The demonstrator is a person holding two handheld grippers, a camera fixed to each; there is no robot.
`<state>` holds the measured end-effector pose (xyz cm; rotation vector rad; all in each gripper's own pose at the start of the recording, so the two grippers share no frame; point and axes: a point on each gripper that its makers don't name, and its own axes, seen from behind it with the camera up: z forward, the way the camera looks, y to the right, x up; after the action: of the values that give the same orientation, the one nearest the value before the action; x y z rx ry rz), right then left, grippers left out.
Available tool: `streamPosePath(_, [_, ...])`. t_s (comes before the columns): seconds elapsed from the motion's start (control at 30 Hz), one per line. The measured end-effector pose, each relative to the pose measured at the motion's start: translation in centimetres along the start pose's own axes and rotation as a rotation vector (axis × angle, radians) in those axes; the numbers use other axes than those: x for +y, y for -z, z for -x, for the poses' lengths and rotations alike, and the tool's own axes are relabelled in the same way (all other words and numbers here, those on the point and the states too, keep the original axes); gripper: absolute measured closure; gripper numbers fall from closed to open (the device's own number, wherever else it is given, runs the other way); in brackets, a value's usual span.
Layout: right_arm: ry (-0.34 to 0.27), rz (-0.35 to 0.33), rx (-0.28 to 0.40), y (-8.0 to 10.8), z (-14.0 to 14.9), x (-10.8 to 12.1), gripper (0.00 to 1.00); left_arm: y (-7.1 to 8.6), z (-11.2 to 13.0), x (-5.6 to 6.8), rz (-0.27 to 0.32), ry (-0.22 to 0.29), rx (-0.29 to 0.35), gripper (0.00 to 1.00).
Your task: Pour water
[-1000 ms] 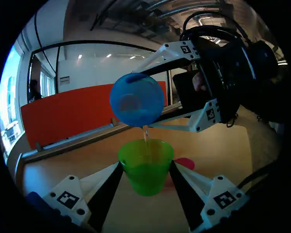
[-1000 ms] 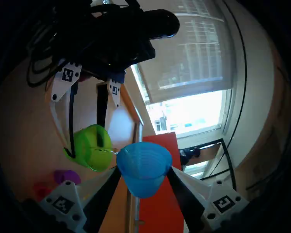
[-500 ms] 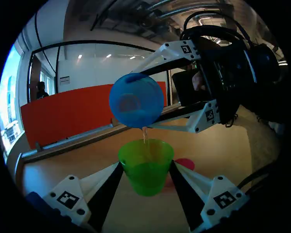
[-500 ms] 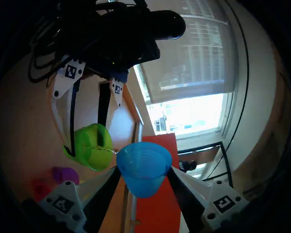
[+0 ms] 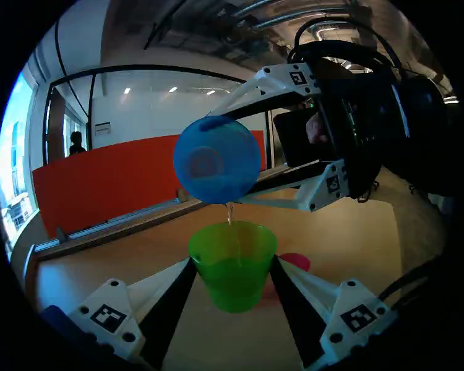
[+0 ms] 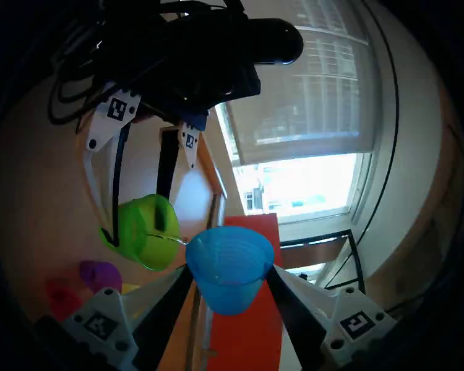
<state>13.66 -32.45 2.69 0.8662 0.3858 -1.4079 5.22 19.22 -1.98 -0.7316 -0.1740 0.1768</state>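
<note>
Left gripper view shows the left gripper (image 5: pixel 233 263) pinching the upright green cup (image 5: pixel 232 285) in its jaws; the right gripper (image 5: pixel 227 157) clamps the tipped blue cup (image 5: pixel 208 168) just above, water (image 5: pixel 230 213) trickling into it.

- Left gripper (image 5: pixel 232 272) is clamping the green cup (image 5: pixel 233 267) upright between both fingers.
- Right gripper (image 6: pixel 230 272) is gripping the blue cup (image 6: pixel 230 266), tipped, just above the green cup.

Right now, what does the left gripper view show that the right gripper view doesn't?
Left gripper view: a glass partition and ceiling pipes. Right gripper view: a bright window and a purple cup. Both: the right gripper tipping the blue cup over the green cup held by the left gripper, and an orange panel.
</note>
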Motion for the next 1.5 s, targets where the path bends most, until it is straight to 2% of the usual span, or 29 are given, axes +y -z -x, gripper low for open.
streamPosePath(1.5, [0.111,0.007,-0.004,0.18,-0.75,0.07,0.12,0.57,-0.05,-0.14,0.001,-0.002,0.005,0.17])
